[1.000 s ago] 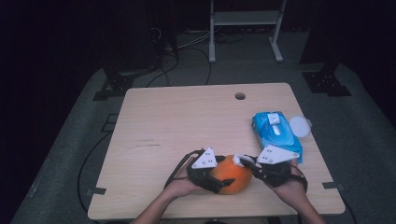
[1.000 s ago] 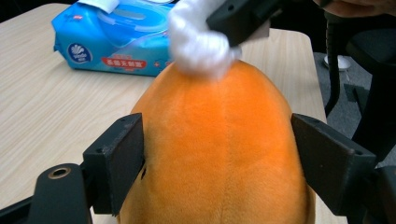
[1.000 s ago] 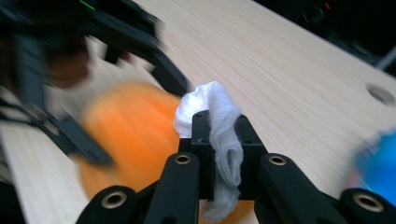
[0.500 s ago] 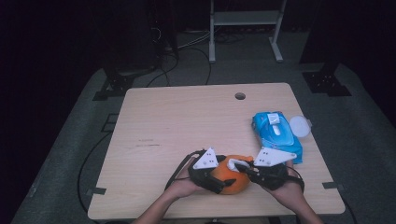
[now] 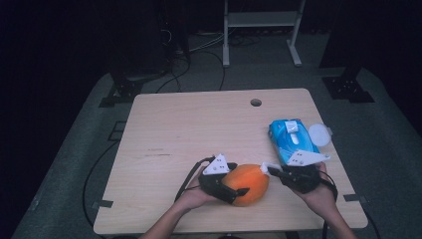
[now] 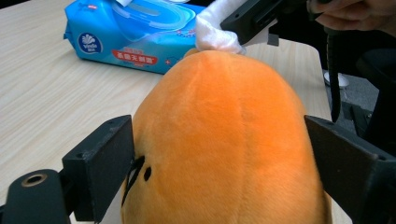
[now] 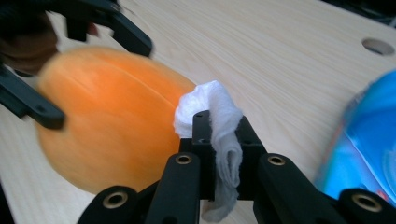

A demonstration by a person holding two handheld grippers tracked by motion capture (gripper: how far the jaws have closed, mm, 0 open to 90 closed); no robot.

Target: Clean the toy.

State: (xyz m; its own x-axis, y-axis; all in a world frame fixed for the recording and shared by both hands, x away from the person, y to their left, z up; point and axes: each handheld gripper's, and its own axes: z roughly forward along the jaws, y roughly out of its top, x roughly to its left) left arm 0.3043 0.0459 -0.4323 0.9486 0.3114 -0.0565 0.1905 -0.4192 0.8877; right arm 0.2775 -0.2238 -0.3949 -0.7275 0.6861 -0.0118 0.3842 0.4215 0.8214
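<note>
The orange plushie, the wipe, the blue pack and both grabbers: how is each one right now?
orange plush toy: lying on the table, between the left gripper's jaws.
left gripper: jaws just been opening, left pad still touching.
right gripper: shut on the white wipe.
white wipe: pinched, touching the toy's end.
blue wipes pack: flat, lid closed.

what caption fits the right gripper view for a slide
Right gripper shut on a folded white wipe, touching it to the orange plush toy on the wooden table.
</note>
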